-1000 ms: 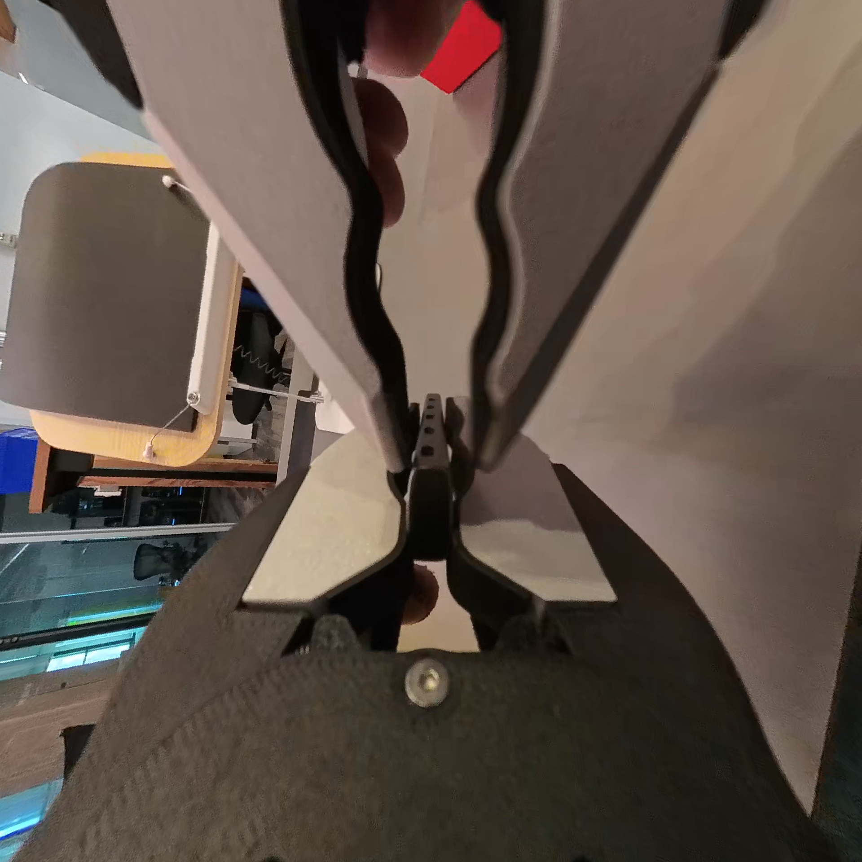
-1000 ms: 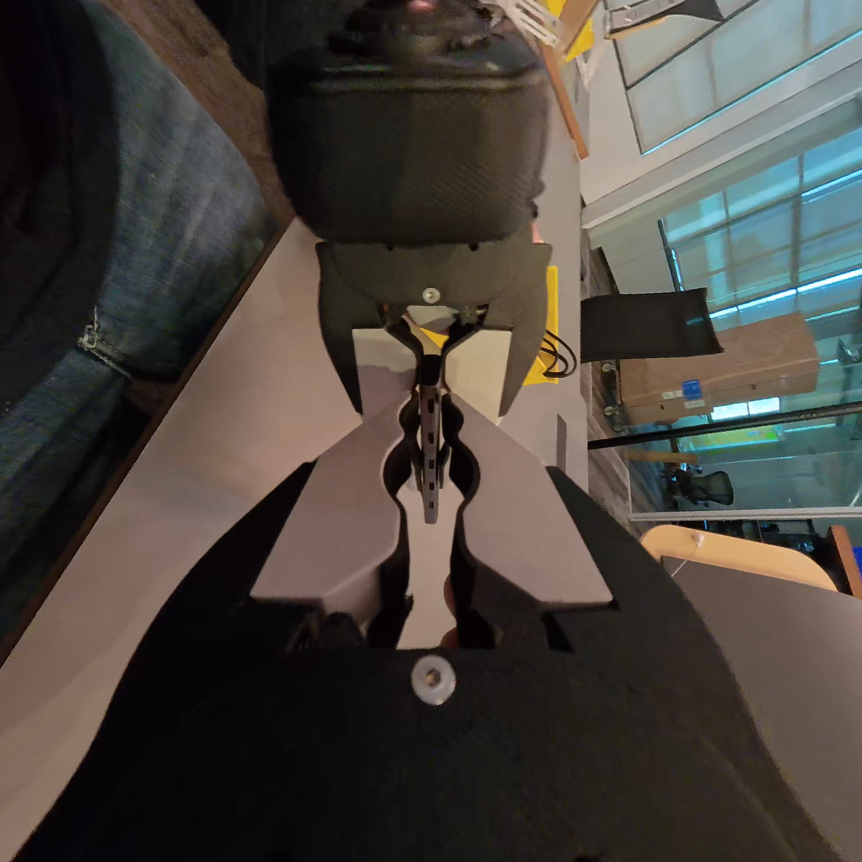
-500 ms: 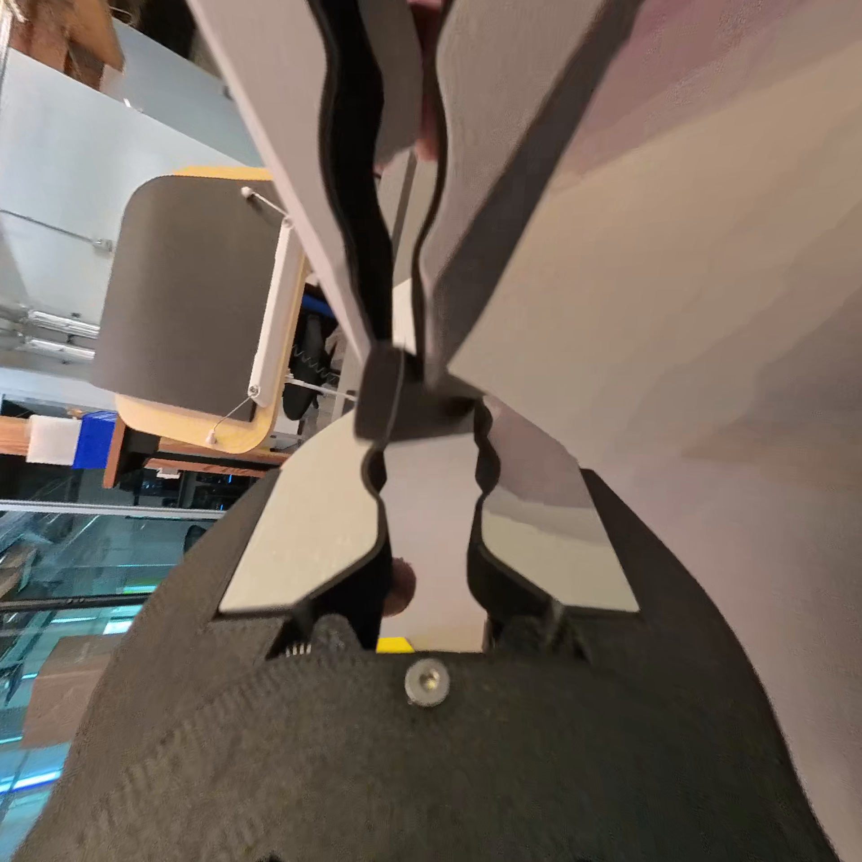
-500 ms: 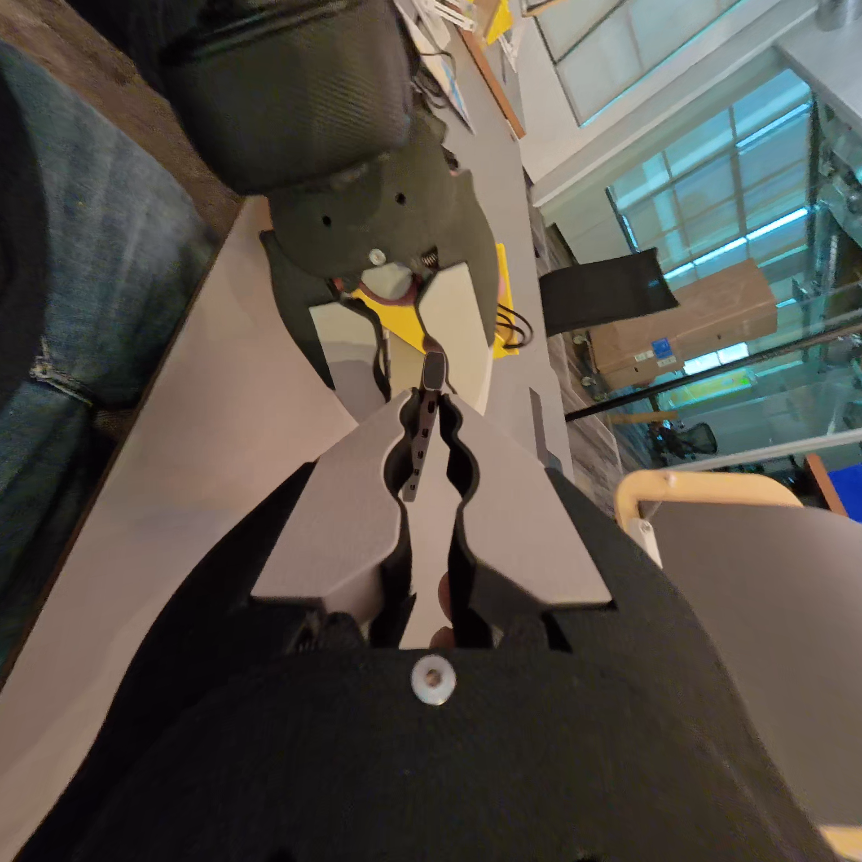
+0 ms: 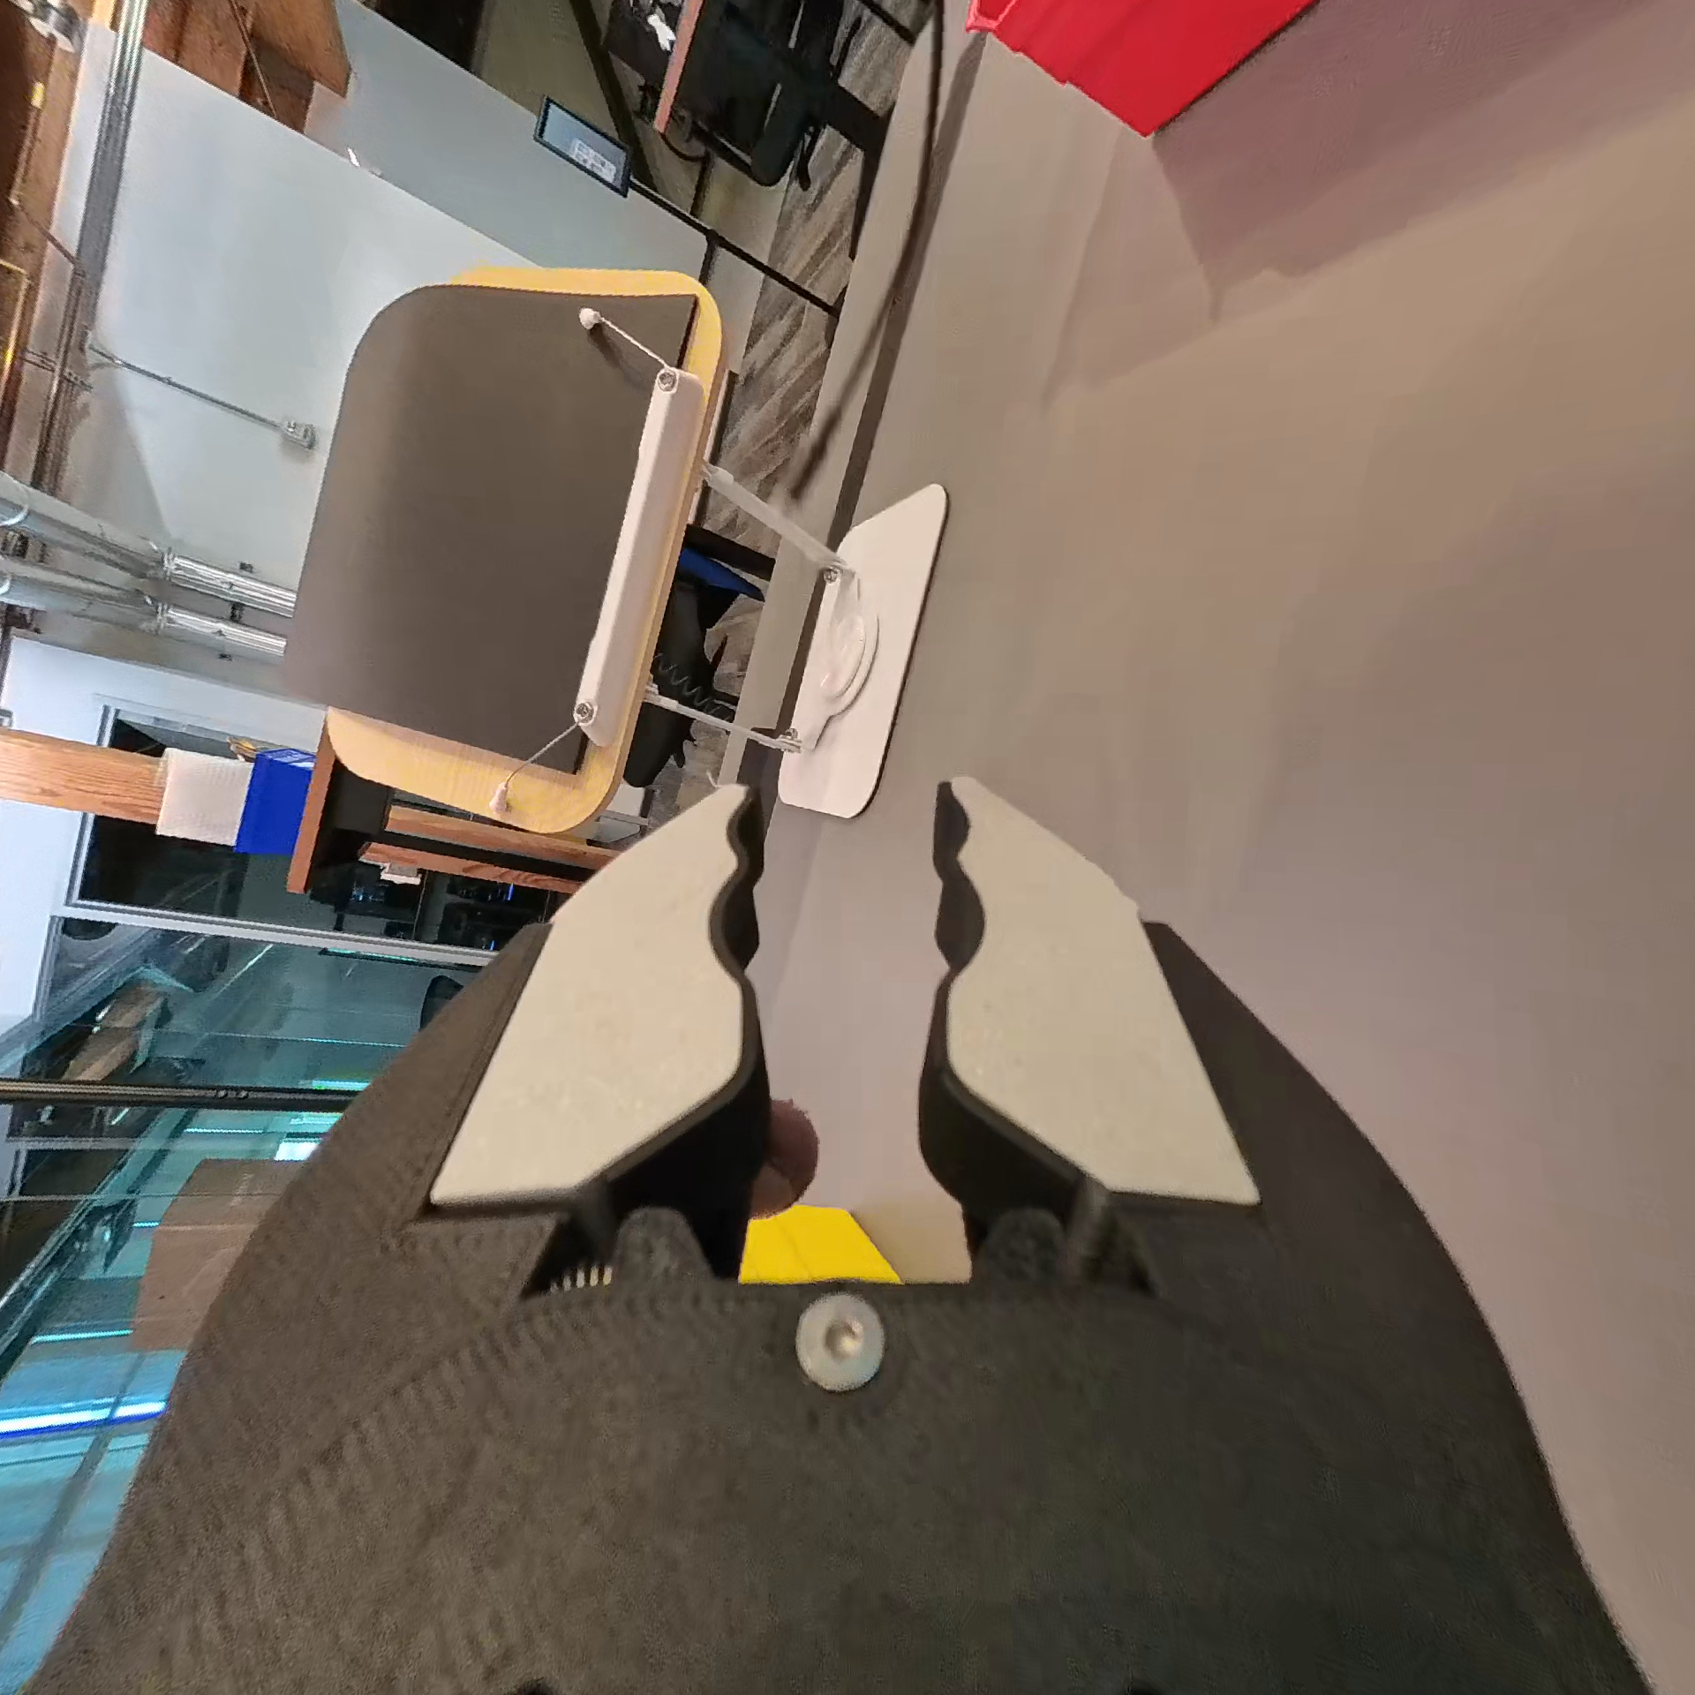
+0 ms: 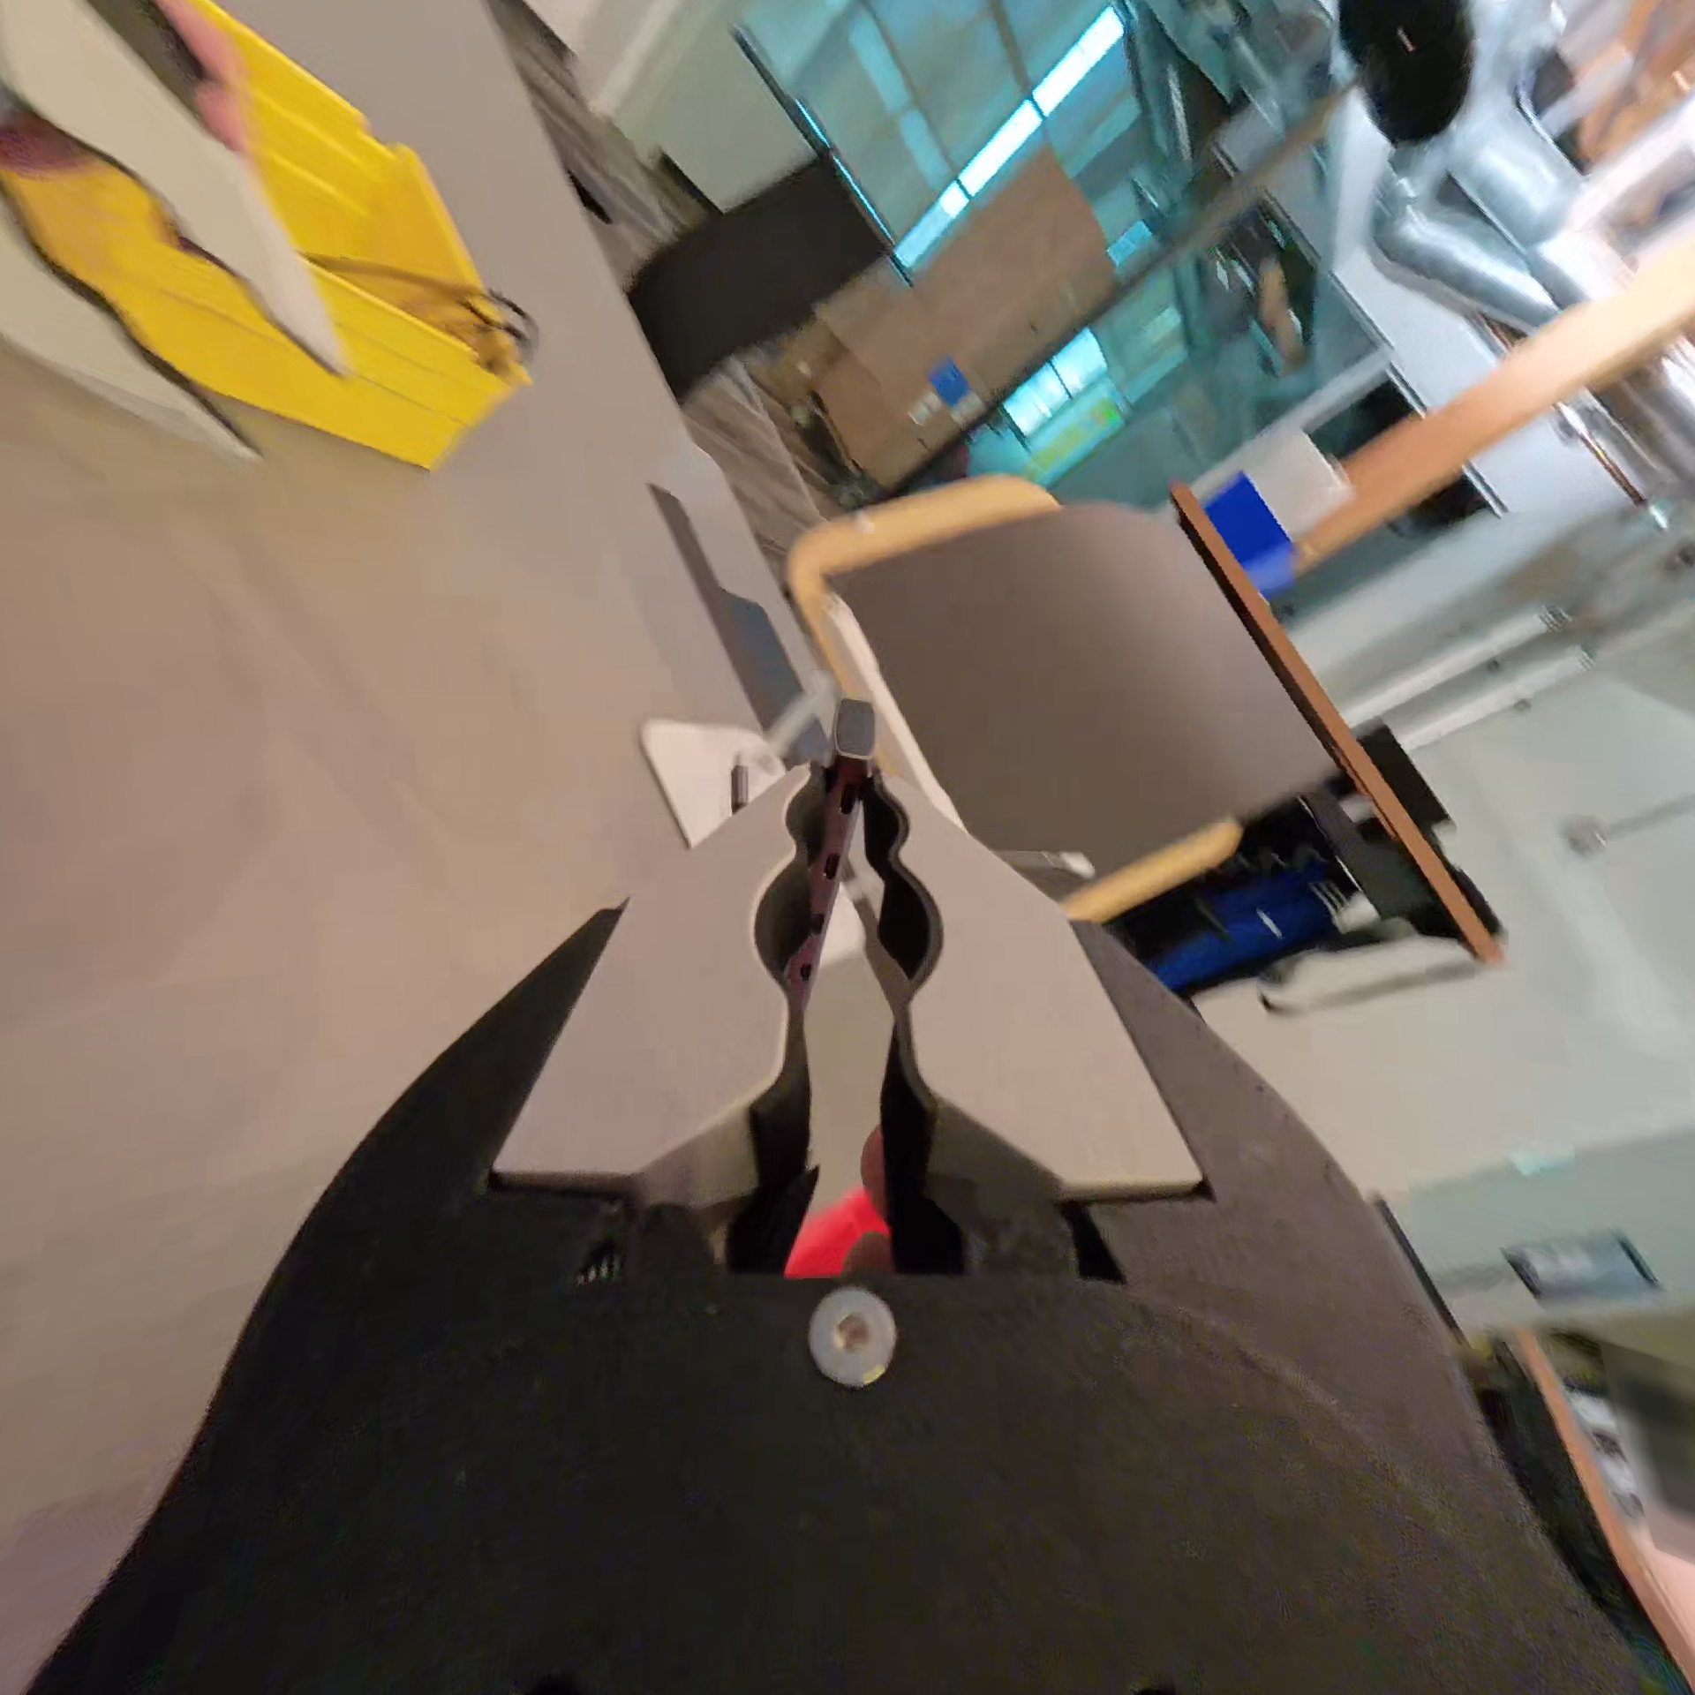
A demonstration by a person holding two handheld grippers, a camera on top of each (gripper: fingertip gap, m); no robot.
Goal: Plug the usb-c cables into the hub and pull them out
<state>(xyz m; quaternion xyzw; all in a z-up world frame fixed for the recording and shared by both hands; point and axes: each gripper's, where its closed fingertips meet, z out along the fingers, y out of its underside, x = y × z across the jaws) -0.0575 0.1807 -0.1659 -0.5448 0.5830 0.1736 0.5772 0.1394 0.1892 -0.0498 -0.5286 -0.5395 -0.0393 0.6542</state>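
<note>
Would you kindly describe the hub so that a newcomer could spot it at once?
In the right wrist view, find the right gripper at centre. The hub is the thin dark strip clamped edge-on between its fingers, with small slots along its edge and a silvery end cap.

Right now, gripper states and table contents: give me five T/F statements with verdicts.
1. The left gripper is open and empty. True.
2. The right gripper is open. False: it is shut on the hub, a thin dark strip with ports.
3. A cable is plugged into the hub. False: none shows in it.
4. A yellow bin sits on the table. True.
5. The hub lies flat on the table. False: it is held off it.
</note>
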